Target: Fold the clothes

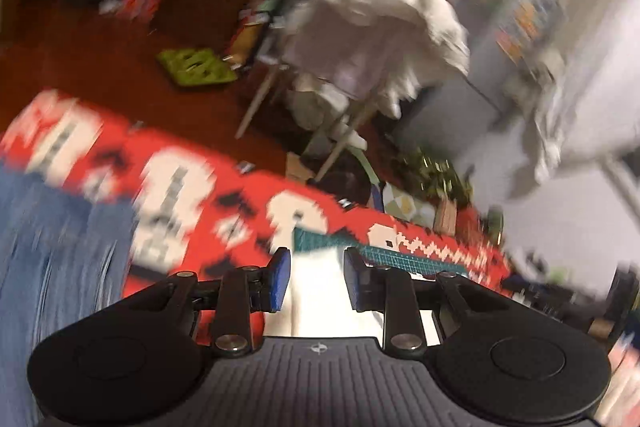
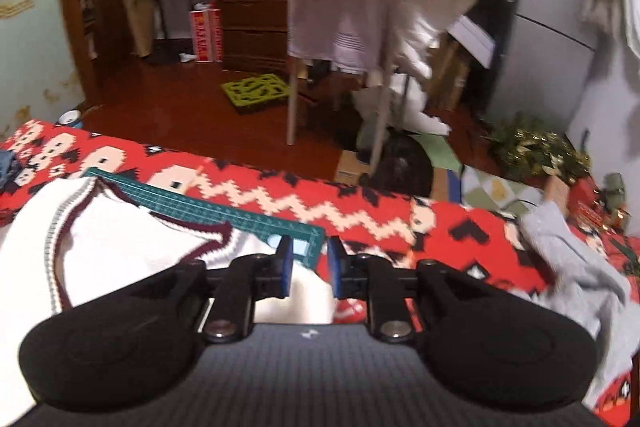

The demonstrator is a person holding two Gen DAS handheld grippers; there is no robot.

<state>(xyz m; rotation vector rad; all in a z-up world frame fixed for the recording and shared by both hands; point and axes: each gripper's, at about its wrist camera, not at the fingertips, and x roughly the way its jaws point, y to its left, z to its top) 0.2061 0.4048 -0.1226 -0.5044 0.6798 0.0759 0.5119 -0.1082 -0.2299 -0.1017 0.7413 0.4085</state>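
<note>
Red patterned blanket (image 2: 280, 195) under white sweater (image 2: 132, 231), V-neck (image 2: 160, 223) toward cutting mat (image 2: 224, 215).

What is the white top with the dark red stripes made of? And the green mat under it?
The white top looks like soft knitted fabric: its maroon collar trim shows ribbed stitches. The green mat looks like stiff matte plastic or rubber, flat-edged and printed with a fine grid, likely a cutting mat.

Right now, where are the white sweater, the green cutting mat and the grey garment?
white sweater (image 2: 132, 239): right wrist view, plain white body inside the collar.
green cutting mat (image 2: 224, 213): right wrist view, middle of its visible strip.
grey garment (image 2: 576, 267): right wrist view, middle of the fabric.
</note>
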